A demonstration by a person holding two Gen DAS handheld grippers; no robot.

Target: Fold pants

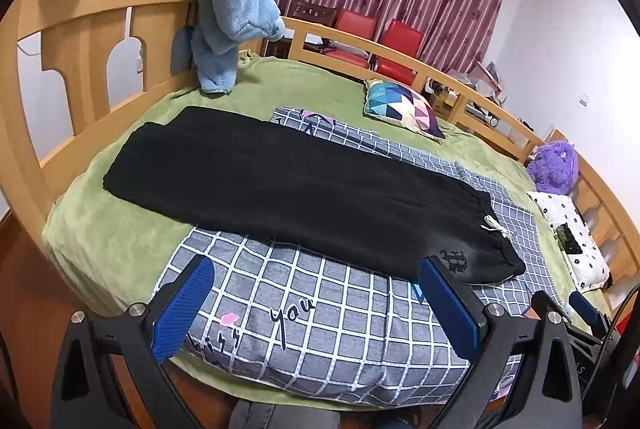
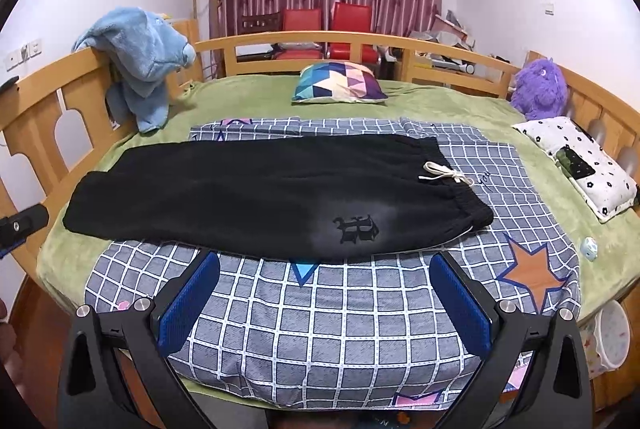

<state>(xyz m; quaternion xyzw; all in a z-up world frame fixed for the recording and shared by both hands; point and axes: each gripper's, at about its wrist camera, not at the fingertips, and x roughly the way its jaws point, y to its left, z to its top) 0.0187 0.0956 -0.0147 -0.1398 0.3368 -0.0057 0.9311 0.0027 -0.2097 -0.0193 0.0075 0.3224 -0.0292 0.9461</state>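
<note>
Black pants (image 1: 288, 185) lie flat on the bed, folded lengthwise, legs to the left, waistband with a white drawstring (image 2: 444, 176) to the right; a dark emblem (image 2: 356, 228) shows near the waist. They rest partly on a grey checked blanket (image 2: 340, 313). My left gripper (image 1: 316, 293) is open and empty, hovering short of the pants' near edge. My right gripper (image 2: 328, 289) is open and empty, just short of the near edge below the emblem. The right gripper also shows at the left wrist view's lower right (image 1: 576, 313).
Green bedsheet (image 2: 460, 101) in a wooden bed frame (image 1: 80, 25). A blue plush robe (image 2: 140, 61) hangs on the headboard. A colourful cushion (image 2: 340, 83), a purple plush toy (image 2: 540, 89) and a white spotted pillow (image 2: 580, 165) lie at the far and right sides. Red chairs (image 2: 324, 25) stand behind.
</note>
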